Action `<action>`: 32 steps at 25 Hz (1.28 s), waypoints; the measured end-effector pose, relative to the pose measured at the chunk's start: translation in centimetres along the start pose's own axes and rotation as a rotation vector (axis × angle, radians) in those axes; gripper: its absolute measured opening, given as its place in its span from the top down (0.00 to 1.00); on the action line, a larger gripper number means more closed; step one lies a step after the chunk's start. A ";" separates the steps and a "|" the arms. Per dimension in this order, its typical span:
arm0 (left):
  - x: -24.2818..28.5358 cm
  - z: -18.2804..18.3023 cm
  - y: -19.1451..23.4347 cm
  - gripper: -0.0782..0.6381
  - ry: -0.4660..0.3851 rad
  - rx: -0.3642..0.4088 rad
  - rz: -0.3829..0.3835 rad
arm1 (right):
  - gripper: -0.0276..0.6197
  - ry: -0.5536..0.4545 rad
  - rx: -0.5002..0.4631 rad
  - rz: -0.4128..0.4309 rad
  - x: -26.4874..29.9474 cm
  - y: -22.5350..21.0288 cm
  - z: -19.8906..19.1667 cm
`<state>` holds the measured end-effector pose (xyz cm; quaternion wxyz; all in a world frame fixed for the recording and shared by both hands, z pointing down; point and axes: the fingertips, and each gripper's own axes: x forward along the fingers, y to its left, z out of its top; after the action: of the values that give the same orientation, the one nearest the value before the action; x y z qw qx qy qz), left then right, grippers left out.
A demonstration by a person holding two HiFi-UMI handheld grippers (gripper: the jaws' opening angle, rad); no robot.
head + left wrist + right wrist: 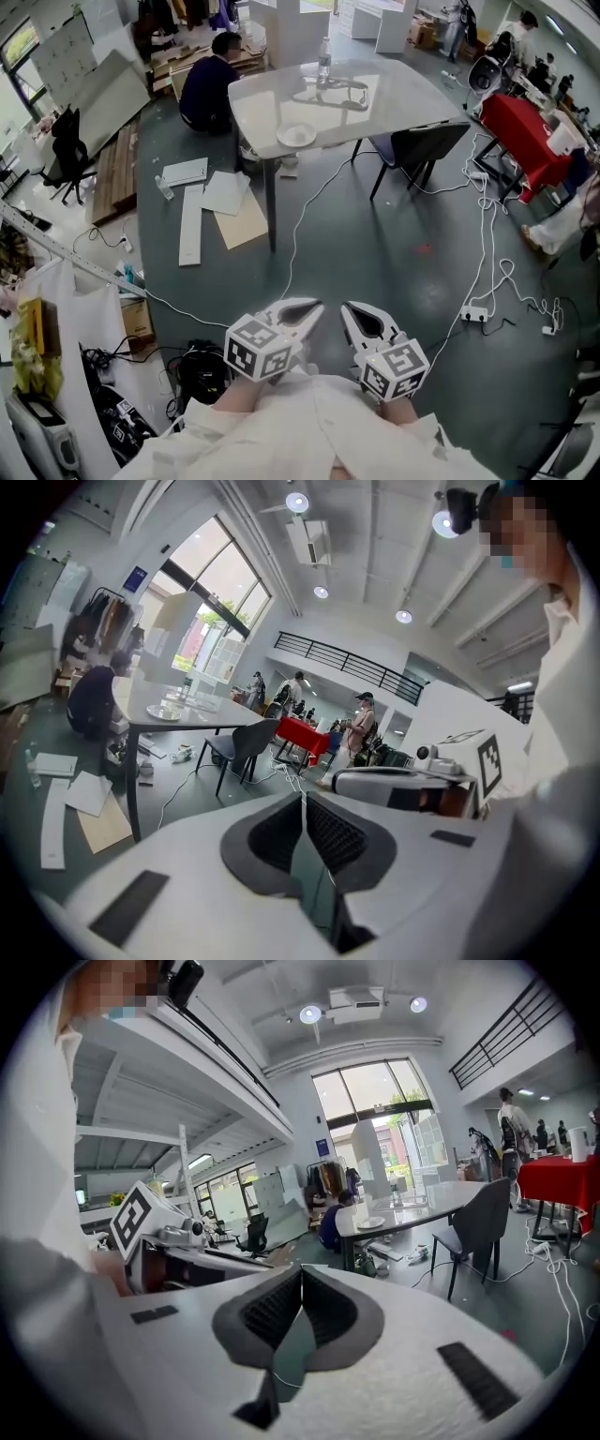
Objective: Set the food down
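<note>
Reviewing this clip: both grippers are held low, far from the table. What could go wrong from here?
1. The left gripper and right gripper are both shut with nothing between the jaws, so no food is in hand to set down.
2. A white cable trails over the floor below the table; walking there risks a trip.
3. The plate sits near the table's edge and may be knocked.

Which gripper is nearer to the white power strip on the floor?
Right. In the head view the power strip lies to the right of the right gripper, apart from it; the left gripper is farther left, beyond the right one.
</note>
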<state>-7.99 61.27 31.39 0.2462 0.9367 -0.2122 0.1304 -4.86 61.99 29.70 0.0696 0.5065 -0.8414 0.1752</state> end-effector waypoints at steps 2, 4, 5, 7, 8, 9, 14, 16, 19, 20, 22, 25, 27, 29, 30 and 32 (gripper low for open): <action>1.0 0.9 1.3 0.85 0.001 0.002 -0.001 | 0.95 -0.010 0.020 -0.009 1.4 -1.3 0.6; 2.1 2.0 3.0 0.85 -0.001 0.001 -0.006 | 0.95 -0.018 0.032 0.006 3.2 -2.3 1.2; 2.7 2.7 4.0 0.85 0.000 0.000 -0.013 | 0.95 -0.020 0.038 0.014 4.2 -3.1 1.5; 4.0 4.1 6.0 0.85 0.004 0.000 -0.032 | 0.95 -0.018 0.059 0.006 6.3 -5.2 2.2; 4.7 5.0 7.1 0.85 0.007 0.001 -0.039 | 0.95 -0.016 0.069 -0.007 7.5 -6.4 2.8; 5.3 5.8 8.3 0.85 0.008 0.001 -0.044 | 0.95 -0.014 0.076 -0.018 8.7 -7.5 3.4; 7.8 9.5 13.1 0.85 0.012 -0.009 -0.078 | 0.95 -0.001 0.038 -0.005 14.8 -9.7 6.7; 8.7 10.6 15.1 0.85 0.018 0.002 -0.083 | 0.95 0.009 0.038 0.014 17.3 -10.0 7.5; 9.3 12.7 19.2 0.85 0.009 0.006 -0.052 | 0.95 -0.006 0.033 0.035 20.9 -10.6 9.4; 9.3 13.6 20.4 0.85 0.001 0.004 -0.043 | 0.95 -0.017 0.031 0.031 22.0 -11.0 10.2; 9.4 15.1 22.4 0.85 -0.013 0.004 -0.031 | 0.95 -0.043 0.038 0.016 23.7 -11.8 11.7; 9.8 15.8 24.4 0.85 -0.005 -0.019 -0.048 | 0.95 -0.075 0.046 -0.009 25.6 -12.6 13.3; 10.2 15.6 25.0 0.85 0.008 -0.051 -0.081 | 0.95 -0.062 0.042 -0.012 26.6 -13.0 13.4; 10.6 15.2 25.3 0.85 0.024 -0.070 -0.107 | 0.95 -0.027 0.029 -0.017 27.3 -13.8 13.0; 10.8 14.9 25.5 0.85 0.033 -0.074 -0.112 | 0.95 -0.014 0.031 -0.030 27.5 -14.4 12.7; 11.1 14.5 26.1 0.85 0.048 -0.081 -0.114 | 0.95 -0.009 0.058 -0.064 27.8 -15.9 12.7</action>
<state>-8.24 29.49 33.57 0.2958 0.9331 -0.1577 0.1302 -3.37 27.59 29.67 0.0565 0.5357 -0.8197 0.1949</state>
